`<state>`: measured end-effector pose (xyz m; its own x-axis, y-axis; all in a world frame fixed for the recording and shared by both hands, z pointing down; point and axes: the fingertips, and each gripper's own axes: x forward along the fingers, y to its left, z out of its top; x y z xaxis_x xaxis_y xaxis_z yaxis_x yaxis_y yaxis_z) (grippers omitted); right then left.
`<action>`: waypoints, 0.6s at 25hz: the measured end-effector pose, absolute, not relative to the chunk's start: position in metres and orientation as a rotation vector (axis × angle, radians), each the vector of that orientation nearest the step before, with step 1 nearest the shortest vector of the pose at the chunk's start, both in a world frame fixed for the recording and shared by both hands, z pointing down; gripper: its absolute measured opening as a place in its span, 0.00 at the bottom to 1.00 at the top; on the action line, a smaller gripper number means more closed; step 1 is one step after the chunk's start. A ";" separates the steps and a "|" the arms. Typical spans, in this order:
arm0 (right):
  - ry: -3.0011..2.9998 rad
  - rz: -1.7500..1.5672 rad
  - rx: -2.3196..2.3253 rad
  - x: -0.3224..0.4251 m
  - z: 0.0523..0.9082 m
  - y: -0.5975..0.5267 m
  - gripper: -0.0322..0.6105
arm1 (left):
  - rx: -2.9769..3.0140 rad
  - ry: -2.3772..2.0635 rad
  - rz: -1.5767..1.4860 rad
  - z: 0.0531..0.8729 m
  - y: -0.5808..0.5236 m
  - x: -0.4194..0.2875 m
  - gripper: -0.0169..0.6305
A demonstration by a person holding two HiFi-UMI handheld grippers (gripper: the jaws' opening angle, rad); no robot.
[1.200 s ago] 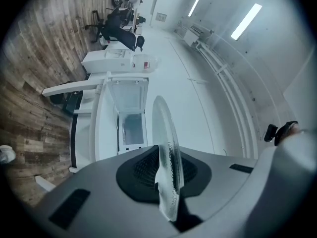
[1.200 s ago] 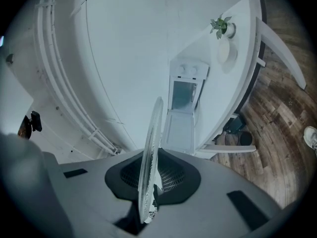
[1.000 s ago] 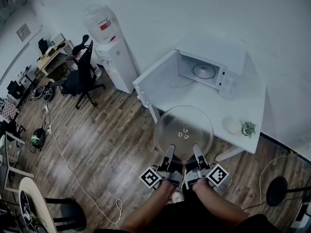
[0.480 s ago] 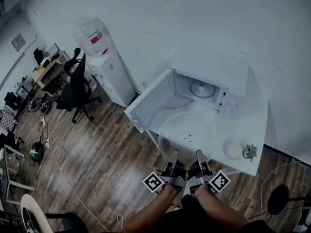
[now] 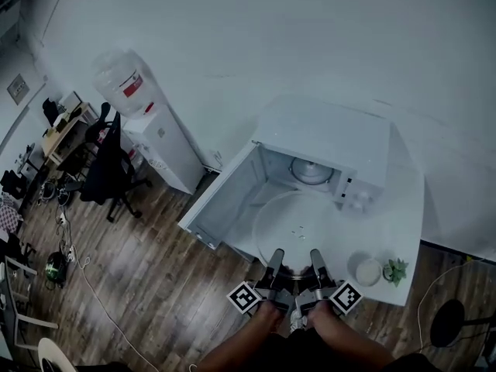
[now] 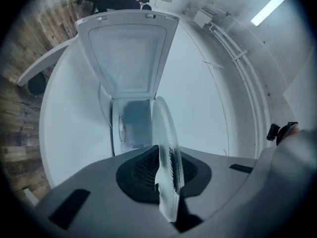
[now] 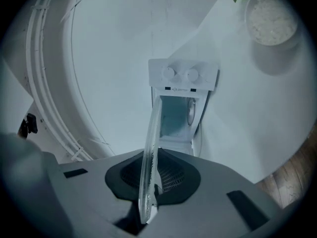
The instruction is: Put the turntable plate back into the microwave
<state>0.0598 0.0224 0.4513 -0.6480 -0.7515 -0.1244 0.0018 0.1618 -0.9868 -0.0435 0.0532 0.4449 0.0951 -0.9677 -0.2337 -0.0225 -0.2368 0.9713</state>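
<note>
The clear glass turntable plate is held level above the white table, just in front of the white microwave. The microwave door hangs wide open to the left, and a ring or dish shows inside the cavity. My left gripper and right gripper sit side by side, both shut on the plate's near rim. In the left gripper view the plate stands edge-on between the jaws, pointing at the cavity. The right gripper view shows the plate clamped the same way below the control knobs.
A white bowl and a small green plant stand on the table's near right corner; the bowl holds white grains. A water dispenser and office chair stand at the left on the wooden floor.
Both grippers have carried the plate forward, from over the floor beside the table to over the table in front of the open microwave. The grip on the rim is unchanged.
</note>
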 end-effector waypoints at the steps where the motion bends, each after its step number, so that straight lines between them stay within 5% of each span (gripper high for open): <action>1: 1.827 -1.537 -0.717 0.060 0.451 0.016 0.13 | 1.448 -1.038 -1.295 0.446 0.046 -0.044 0.10; 15: 1.809 -1.467 -0.808 0.041 0.473 -0.063 0.13 | 1.457 -0.953 -1.240 0.467 -0.042 -0.064 0.10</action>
<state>0.0412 -0.0632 0.4726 -0.5884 -0.8007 -0.1124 -0.0554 0.1787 -0.9823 -0.0642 -0.0421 0.4673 0.1774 -0.9566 -0.2311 0.0222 -0.2309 0.9727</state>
